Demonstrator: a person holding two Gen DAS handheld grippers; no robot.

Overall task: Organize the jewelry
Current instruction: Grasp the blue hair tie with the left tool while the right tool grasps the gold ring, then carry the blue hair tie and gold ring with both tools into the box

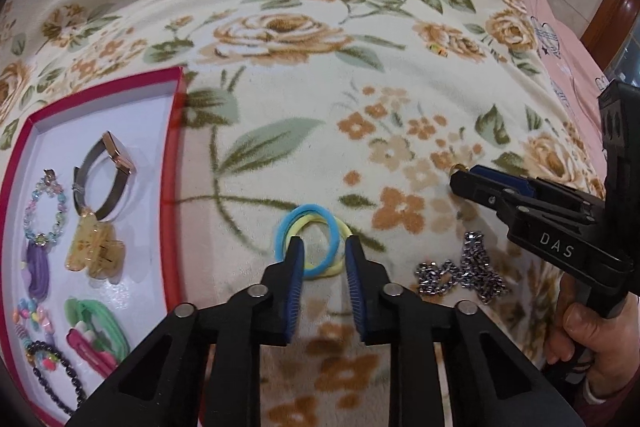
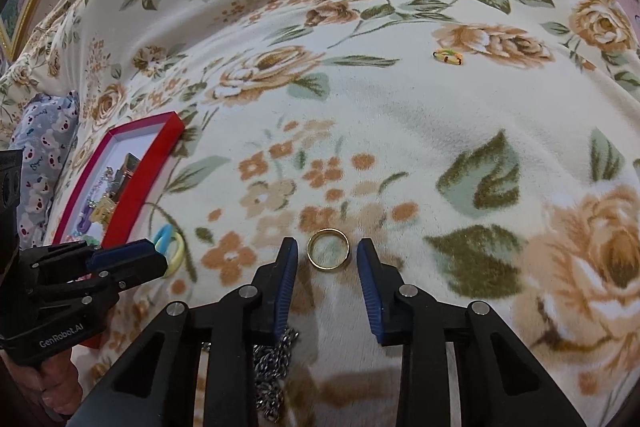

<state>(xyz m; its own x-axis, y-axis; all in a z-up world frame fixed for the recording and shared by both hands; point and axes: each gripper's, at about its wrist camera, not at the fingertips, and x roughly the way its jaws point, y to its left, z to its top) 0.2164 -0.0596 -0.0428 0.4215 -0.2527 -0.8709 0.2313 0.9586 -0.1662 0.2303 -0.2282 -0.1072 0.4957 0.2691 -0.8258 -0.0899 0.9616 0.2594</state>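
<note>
Blue and yellow elastic hair ties (image 1: 310, 245), looped together, flat on cream floral fleece blanket (image 1: 280, 107), just right of red-rimmed white-lined box (image 1: 176, 155). Left gripper (image 1: 323, 247) straddling them: blue pads set narrow, tips over the loops on either side; actual pinch not clear, not lifted. Thin gold ring (image 2: 328, 249) flat on same blanket, well right of the ties. Right gripper (image 2: 328, 251) bracketing it, narrow gap, small clearance both sides, pads not touching. Silver chain (image 1: 464, 273) heaped between the two grippers, partly under right gripper's fingers. Small multicolour band (image 2: 448, 57) farther up the blanket, alone. Box already holding silver bangle with square gold clasp (image 1: 106, 175), yellow translucent claw clip (image 1: 94, 251), beaded bracelets, purple and green ties, pink clips. Hand (image 1: 592, 339) on right gripper's handle.
</note>
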